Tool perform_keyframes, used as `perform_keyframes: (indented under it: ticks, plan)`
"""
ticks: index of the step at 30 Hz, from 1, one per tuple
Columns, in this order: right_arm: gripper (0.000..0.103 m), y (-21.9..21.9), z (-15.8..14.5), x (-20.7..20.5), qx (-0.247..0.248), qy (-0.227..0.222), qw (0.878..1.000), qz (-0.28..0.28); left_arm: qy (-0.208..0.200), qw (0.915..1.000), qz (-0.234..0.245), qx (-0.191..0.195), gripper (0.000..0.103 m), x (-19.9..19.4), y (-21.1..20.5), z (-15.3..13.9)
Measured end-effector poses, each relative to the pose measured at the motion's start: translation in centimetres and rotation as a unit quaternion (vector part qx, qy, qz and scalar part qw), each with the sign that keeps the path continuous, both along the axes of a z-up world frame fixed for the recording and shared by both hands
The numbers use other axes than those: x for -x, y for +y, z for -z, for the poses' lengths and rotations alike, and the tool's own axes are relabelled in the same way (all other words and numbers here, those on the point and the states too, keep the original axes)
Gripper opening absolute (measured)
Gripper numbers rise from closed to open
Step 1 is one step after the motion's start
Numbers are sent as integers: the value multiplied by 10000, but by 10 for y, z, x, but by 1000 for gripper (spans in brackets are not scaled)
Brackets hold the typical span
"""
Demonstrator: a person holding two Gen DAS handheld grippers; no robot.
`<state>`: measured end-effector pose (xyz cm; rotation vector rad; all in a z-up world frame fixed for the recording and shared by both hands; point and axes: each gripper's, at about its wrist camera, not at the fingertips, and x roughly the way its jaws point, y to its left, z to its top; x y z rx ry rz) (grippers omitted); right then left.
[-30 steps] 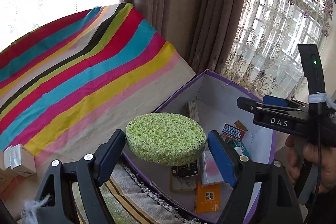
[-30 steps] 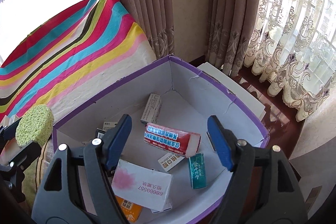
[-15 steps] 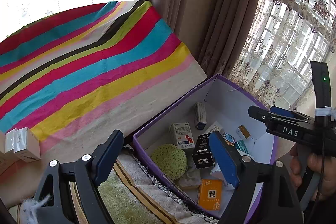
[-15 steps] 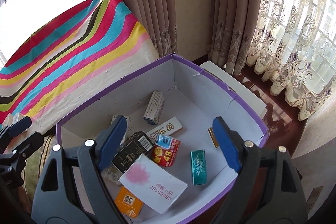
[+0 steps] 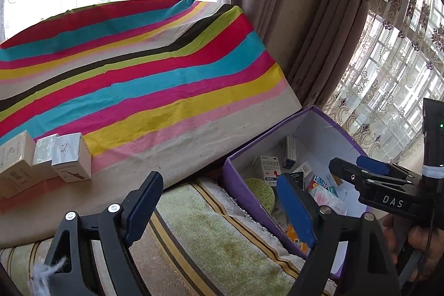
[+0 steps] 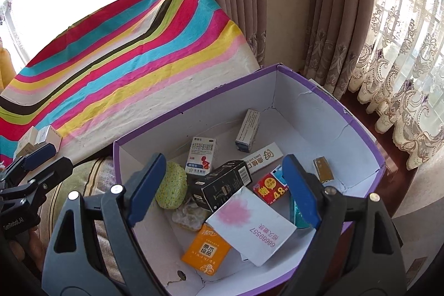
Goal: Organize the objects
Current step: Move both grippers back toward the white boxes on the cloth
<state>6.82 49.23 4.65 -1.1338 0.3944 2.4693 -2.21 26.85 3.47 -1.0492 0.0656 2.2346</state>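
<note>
Dropped green sponge (image 6: 172,185) now lies half-hidden behind left tool (image 5: 222,201) pad.

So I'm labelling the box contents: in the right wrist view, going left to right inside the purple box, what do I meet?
Green sponge → black carton → red packet marked 48 → small gold packet, all inside the purple box.

The purple box (image 6: 327,99), open-topped with white inner walls, sits directly below the right gripper (image 6: 222,190). The green sponge (image 6: 171,185) lies flat inside, beside the gripper's left finger, touching the black carton (image 6: 222,185).
</note>
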Motion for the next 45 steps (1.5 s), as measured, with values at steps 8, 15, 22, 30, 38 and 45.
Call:
perform_keyframes:
  ticks: [8,15,22,30,38,45]
  plan:
    - [88,-54,2,17,125,-39,9980,-615,-86,9985,-528,-134,85,6,-50,1]
    - [89,-98,2,32,194,-67,9936,-1108,-175,9945,-1015,-167,85,6,-99,4]
    - [89,-140,6,41,196,-150,9880,-1527,-244,9860,-1639,-166,85,1,-159,10]
    - [89,-172,11,56,56,-241,9843,-1746,-239,9725,-2308,-211,85,-6,-226,10]
    - [89,-206,17,81,-47,-337,9783,-2044,-409,9592,-2780,-316,85,3,-278,14]
    - [89,-235,24,106,-171,-470,9711,-2335,-557,9534,-2956,-250,85,24,-292,21]
